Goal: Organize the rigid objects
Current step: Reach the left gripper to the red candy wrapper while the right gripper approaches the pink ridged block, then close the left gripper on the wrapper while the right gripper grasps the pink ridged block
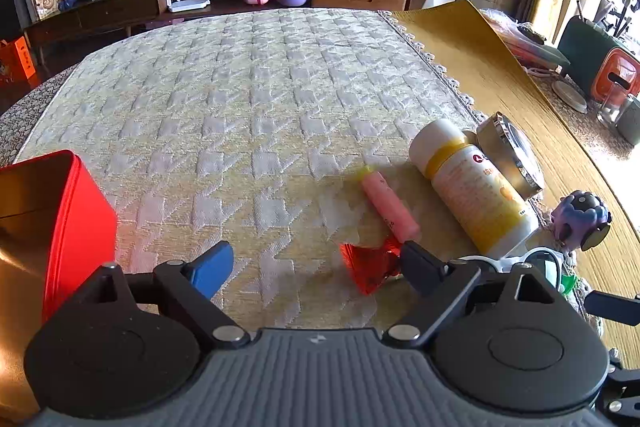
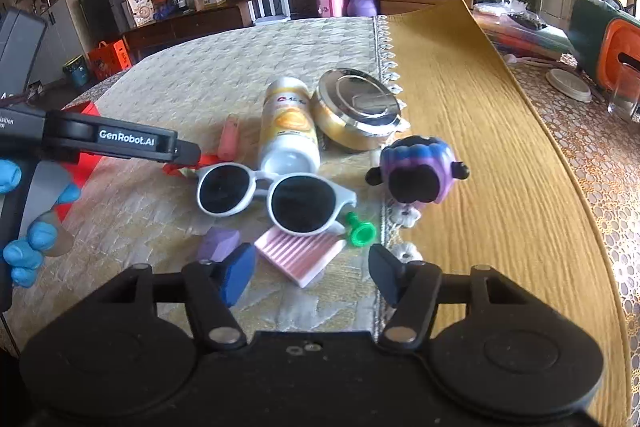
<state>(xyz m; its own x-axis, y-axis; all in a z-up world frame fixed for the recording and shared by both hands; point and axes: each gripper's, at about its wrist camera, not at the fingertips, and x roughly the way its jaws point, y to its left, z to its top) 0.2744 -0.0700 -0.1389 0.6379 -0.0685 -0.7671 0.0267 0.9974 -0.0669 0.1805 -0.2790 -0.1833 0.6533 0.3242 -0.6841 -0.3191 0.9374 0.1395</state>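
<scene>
My left gripper [image 1: 316,269] is open and empty over the quilted cloth. A red faceted piece [image 1: 370,265] lies just inside its right finger, with a pink tube [image 1: 390,205] behind it. A red tin box [image 1: 76,223] stands at the left. My right gripper [image 2: 312,275] is open and empty, just short of a pink ribbed block [image 2: 300,255]. Beyond it lie white sunglasses [image 2: 268,193], a purple block [image 2: 218,245], a green piece [image 2: 360,229], a white and yellow bottle [image 2: 288,123], a round gold tin [image 2: 356,109] and a purple sheep figure [image 2: 418,173].
A yellow mat [image 2: 480,107] covers the table's right part. An orange and green container [image 2: 612,47], a glass [image 2: 622,99] and a white lid [image 2: 568,85] stand at the far right. The left gripper's body [image 2: 120,143] reaches in from the left.
</scene>
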